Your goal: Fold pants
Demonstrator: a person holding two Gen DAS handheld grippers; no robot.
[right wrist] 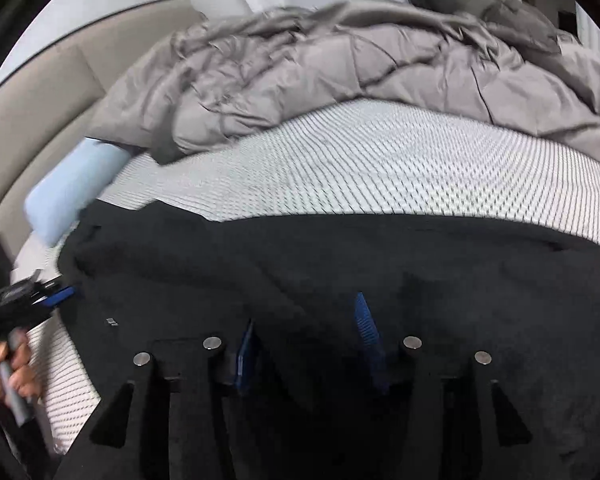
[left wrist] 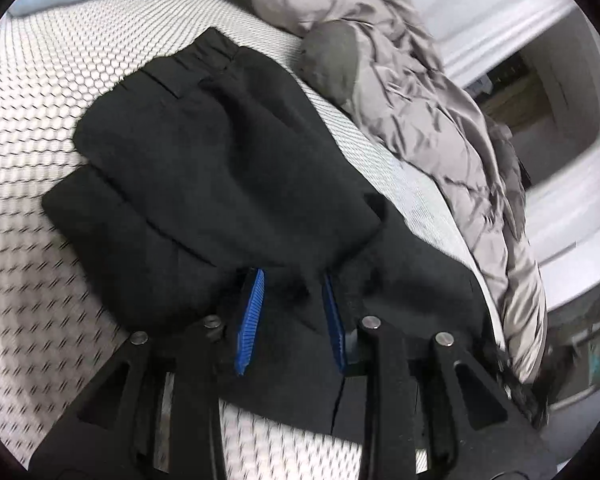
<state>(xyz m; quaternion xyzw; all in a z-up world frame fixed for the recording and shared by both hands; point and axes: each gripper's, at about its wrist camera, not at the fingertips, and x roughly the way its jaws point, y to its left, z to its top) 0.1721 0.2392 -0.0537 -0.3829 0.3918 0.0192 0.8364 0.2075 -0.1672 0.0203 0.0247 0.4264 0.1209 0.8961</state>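
Black pants [left wrist: 220, 168] lie on a white patterned mattress [left wrist: 40, 100], partly folded, with the elastic waistband [left wrist: 204, 54] at the far end. My left gripper [left wrist: 292, 280] has its blue pads [left wrist: 254, 312] apart, with a bunched fold of pants over the fingertips; a grip cannot be told. In the right wrist view the pants [right wrist: 340, 264] spread across the foreground. My right gripper [right wrist: 304, 320] stands open, its blue pads [right wrist: 366, 320] over the black cloth. The left gripper [right wrist: 28, 300] and the hand holding it show at the left edge.
A crumpled grey duvet [left wrist: 420, 80] lies along the bed's far side, also seen in the right wrist view [right wrist: 340, 68]. A light blue pillow [right wrist: 68, 192] sits at the head. A beige headboard [right wrist: 28, 120] stands behind. White furniture [left wrist: 572, 120] is beyond the bed.
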